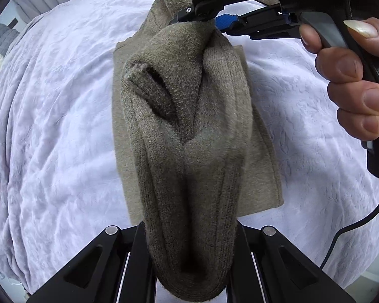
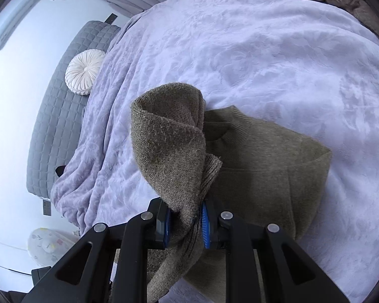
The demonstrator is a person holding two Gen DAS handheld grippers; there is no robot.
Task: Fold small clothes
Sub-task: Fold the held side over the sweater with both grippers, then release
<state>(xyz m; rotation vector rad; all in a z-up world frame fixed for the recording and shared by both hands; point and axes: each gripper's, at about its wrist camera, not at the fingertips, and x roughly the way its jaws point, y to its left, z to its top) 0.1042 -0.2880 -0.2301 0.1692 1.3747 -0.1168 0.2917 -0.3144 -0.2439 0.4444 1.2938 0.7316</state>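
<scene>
Spreading across both views is a pale lilac bedspread (image 2: pixel 265 50), plush and crinkled, with a grey quilted mat (image 2: pixel 60 106) and a round pleated cushion (image 2: pixel 83 72) lying beyond its edge. An olive-brown knitted sweater (image 2: pixel 260 166) is resting partly flat on the bed while one bunched end is being lifted between the two tools. The right gripper (image 2: pixel 185 223) is pinching a thick fold between its blue pads, and the left gripper (image 1: pixel 189 272) is clamping down on the other end, its jaws nearly pressed together. This knit is looking soft, limp and light (fuzzy enough not to slip), so it is likely sagging wherever unsupported. Taking hold at the ribbed hem or corners is probably giving the most control.
</scene>
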